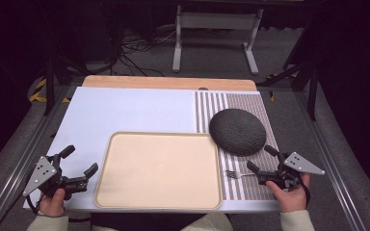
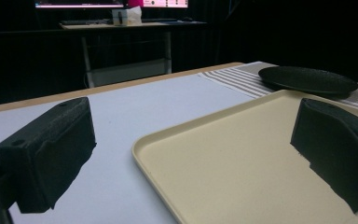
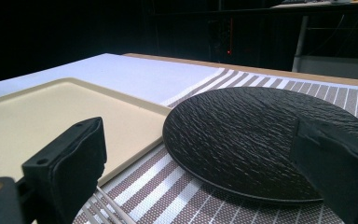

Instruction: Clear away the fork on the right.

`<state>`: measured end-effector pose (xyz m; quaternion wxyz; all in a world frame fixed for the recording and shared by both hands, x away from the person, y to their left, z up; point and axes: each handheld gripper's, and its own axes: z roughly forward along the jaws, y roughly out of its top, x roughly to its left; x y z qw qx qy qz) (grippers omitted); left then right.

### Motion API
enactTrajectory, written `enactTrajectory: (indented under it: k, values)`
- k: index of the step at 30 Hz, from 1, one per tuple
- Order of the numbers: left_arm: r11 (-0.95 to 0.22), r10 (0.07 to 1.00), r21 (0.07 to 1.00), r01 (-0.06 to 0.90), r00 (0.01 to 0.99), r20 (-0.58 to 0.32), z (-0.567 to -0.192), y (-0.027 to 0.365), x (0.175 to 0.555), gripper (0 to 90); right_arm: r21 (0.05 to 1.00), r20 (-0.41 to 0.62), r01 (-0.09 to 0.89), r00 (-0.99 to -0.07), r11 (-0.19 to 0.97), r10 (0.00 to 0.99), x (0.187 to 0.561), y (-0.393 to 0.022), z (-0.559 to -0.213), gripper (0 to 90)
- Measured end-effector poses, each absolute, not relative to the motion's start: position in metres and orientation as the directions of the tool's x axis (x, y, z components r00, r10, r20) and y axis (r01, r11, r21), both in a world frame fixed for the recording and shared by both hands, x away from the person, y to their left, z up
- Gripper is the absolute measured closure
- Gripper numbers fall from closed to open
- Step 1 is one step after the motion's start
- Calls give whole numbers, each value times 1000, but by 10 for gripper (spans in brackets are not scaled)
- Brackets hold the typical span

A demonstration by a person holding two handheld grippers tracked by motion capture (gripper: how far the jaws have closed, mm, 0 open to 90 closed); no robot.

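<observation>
1. Judging from how things lay, the work had barely begun: the beige tray (image 1: 158, 169) sat bare at the near middle of the table, with nothing loaded on it.
2. At about four o'clock from the tray's centre, the fork (image 1: 239, 174) lay flat on the striped placemat (image 1: 231, 103), tines pointing toward the tray, handle running toward the right gripper (image 1: 258, 159).
3. That right gripper, held in the person's right hand (image 1: 293, 192), stood with its jaws spread wide. The fork's handle reached to just under the nearer jaw, but nothing was pinched; whether the jaw touched the handle could not be told.
4. In the right gripper view the fork's tines (image 3: 106, 208) showed low between the jaws, with the plate beyond them.
5. At eight o'clock from the tray, the left gripper (image 1: 81, 161) rested just off the tray's left edge, jaws equally wide and empty, held by the left hand (image 1: 54, 201).
6. Farther off, at roughly one o'clock from the tray, the dark textured plate (image 1: 237, 131) sat on the placemat, close beside the tray's far right corner, untouched.
7. Still left, by my reading: gripping the fork, and probably moving fork and plate onto the tray.
</observation>
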<state>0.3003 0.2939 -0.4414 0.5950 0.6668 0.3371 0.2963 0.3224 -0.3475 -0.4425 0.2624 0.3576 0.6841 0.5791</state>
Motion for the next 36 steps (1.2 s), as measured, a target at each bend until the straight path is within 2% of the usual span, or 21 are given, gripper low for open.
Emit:
enactTrajectory:
  k: [9, 18, 24, 28, 30, 36]
  values:
    - [-80, 803, 991, 103, 596, 3, -442, 292, 299, 4, 978, 88, 200, -632, 52, 770, 329, -349, -432, 44]
    - [-78, 809, 991, 106, 588, 0, -442, 295, 299, 4, 965, 81, 237, -669, 110, 739, 341, -341, -421, 31]
    - [-86, 809, 991, 106, 588, 7, -442, 295, 299, 4, 918, 13, 285, -718, 277, 696, 348, -333, -407, 35]
    - [-88, 809, 991, 105, 588, 9, -442, 294, 299, 4, 891, -9, 299, -740, 341, 672, 351, -329, -401, 36]
    - [-87, 808, 991, 104, 590, 9, -442, 294, 299, 4, 854, -38, 312, -760, 415, 649, 354, -325, -396, 36]
    - [-83, 807, 991, 106, 591, 5, -442, 295, 298, 4, 796, -75, 323, -786, 511, 614, 359, -320, -388, 39]
